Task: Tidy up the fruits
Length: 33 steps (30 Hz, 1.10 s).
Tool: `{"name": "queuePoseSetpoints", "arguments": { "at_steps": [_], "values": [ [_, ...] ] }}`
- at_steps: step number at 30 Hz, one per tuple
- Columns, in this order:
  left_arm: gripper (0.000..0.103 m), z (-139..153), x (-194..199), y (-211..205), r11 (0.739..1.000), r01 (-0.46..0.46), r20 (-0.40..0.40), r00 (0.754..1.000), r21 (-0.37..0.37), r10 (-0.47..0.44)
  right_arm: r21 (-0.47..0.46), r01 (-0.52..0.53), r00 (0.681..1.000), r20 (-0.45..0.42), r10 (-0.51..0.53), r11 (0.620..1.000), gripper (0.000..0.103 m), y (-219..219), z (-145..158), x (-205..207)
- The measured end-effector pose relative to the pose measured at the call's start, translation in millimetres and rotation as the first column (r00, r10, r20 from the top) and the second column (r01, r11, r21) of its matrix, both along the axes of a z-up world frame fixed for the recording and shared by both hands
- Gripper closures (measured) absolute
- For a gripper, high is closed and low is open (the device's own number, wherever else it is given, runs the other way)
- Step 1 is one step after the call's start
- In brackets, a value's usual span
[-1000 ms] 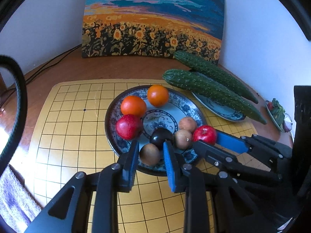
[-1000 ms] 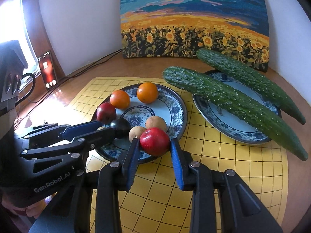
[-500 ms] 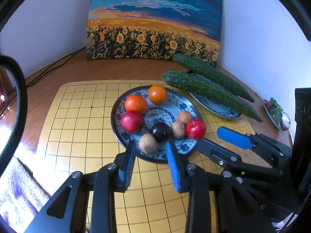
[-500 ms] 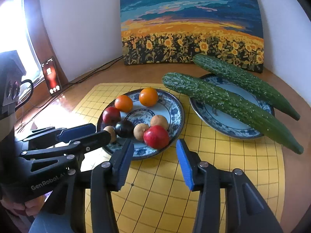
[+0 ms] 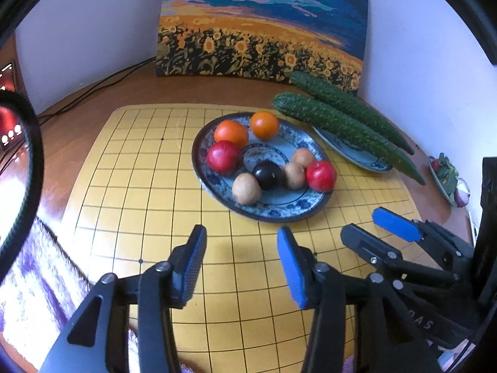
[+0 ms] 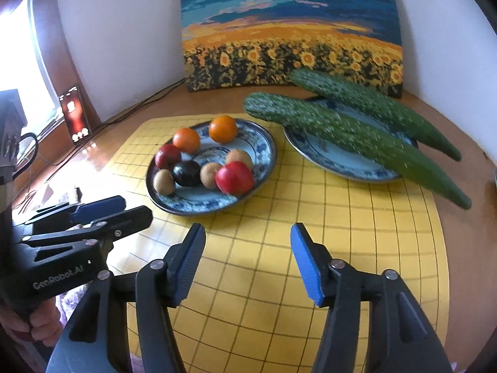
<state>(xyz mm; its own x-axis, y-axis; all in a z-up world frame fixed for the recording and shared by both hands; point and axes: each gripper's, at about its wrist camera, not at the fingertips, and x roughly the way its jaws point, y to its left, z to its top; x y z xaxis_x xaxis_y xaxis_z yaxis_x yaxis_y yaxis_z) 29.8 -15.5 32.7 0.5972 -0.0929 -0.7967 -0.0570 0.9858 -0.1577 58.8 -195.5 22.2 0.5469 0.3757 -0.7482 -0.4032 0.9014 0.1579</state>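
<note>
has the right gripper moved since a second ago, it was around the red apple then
Yes. The right gripper has pulled back toward the camera side, off the fruit plate. Its jaws stand open over the yellow mat, and the red apple lies on the plate.

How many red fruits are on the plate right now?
2. One red fruit sits on the plate's left side beside an orange; the other red fruit lies near the front rim. None seems hidden.

Blue-patterned plate (image 5: 276,213) on yellow grid board holds eight fruits: two oranges (image 5: 264,125) at far rim, red plum (image 5: 223,156) left, dark plum (image 5: 267,175) centre, three brown kiwi-like fruits (image 5: 246,188) around it, red apple (image 5: 321,175) right, all resting upright, loosely clustered.
</note>
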Motion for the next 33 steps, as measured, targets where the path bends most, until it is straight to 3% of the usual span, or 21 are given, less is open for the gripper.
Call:
{"name": "queuePoseSetpoints", "arguments": {
  "at_steps": [6, 16, 26, 33],
  "values": [
    [0.043, -8.9, 0.2, -2.8, 0.999, -0.023, -0.021, 0.999, 0.042, 0.024, -0.023, 0.038, 0.999, -0.032, -0.039, 0.999, 0.044, -5.4, -10.8, 1.5],
    [0.036, -15.8, -0.7, -10.5, 0.995, -0.03, -0.022, 0.999, 0.093, 0.032, -0.115, 0.058, 0.998, -0.006, -0.059, 0.992, 0.041, 2.8, -12.8, 0.7],
    [0.035, -18.8, 0.5, -14.0, 0.988, -0.039, -0.016, 0.999, 0.149, 0.042, -0.151, 0.065, 0.998, 0.002, -0.065, 0.986, 0.037, 6.4, -14.6, 1.0],
    [0.033, -20.5, 2.9, -11.9, 0.988, -0.043, -0.007, 0.999, 0.147, 0.045, -0.151, 0.062, 0.998, 0.001, -0.063, 0.987, 0.034, 6.5, -14.2, 0.7]
  ]
}}
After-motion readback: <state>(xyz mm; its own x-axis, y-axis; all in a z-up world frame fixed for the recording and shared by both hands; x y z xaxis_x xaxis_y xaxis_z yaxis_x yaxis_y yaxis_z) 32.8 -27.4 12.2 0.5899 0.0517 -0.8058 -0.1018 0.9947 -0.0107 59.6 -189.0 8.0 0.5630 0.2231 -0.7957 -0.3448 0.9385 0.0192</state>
